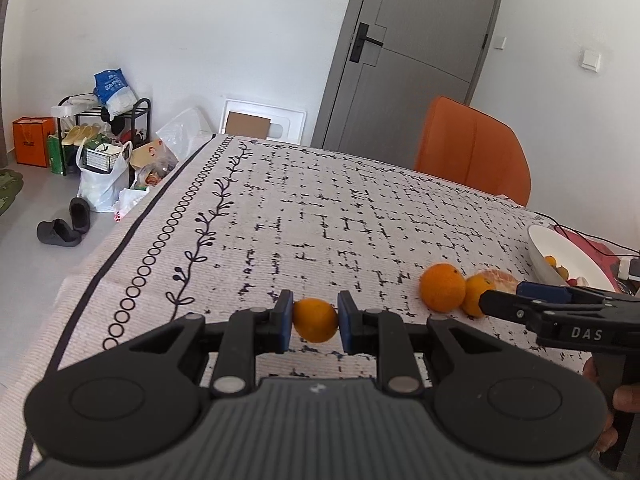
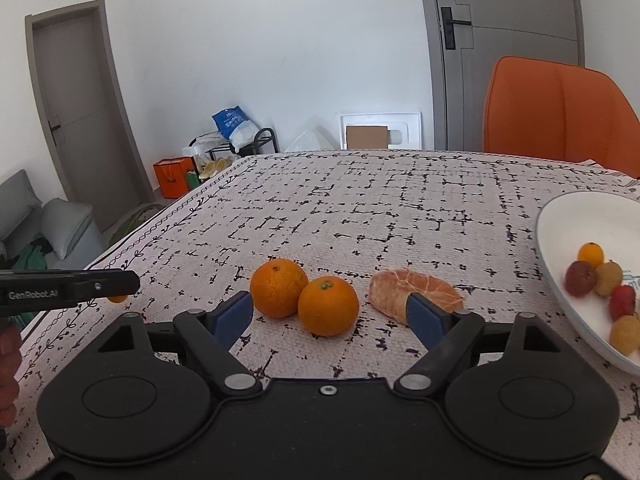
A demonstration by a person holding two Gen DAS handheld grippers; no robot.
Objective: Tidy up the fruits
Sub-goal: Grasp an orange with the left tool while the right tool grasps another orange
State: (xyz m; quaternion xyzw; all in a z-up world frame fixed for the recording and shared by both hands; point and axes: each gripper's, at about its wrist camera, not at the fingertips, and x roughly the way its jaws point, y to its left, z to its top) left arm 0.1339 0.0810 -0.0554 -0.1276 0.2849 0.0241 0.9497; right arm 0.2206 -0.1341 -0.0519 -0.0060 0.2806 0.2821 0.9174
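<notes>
My left gripper (image 1: 315,326) is shut on a small orange (image 1: 315,320), held just above the patterned tablecloth (image 1: 320,216). It also shows at the left edge of the right wrist view, left gripper (image 2: 120,285) over the small orange (image 2: 118,299). My right gripper (image 2: 332,320) is open, its blue pads (image 2: 236,316) on either side of one of two oranges (image 2: 328,306) and clear of it. The other orange (image 2: 279,287) touches it on the left. A peeled orange piece (image 2: 412,290) lies to the right, behind the right pad.
A white bowl (image 2: 560,216) at the right holds several small fruits, yellow, red and orange. An orange chair (image 2: 556,116) stands at the table's far right edge. Cables and a red cloth (image 1: 600,248) lie behind the bowl. Bags, shoes and a rack sit on the floor to the left.
</notes>
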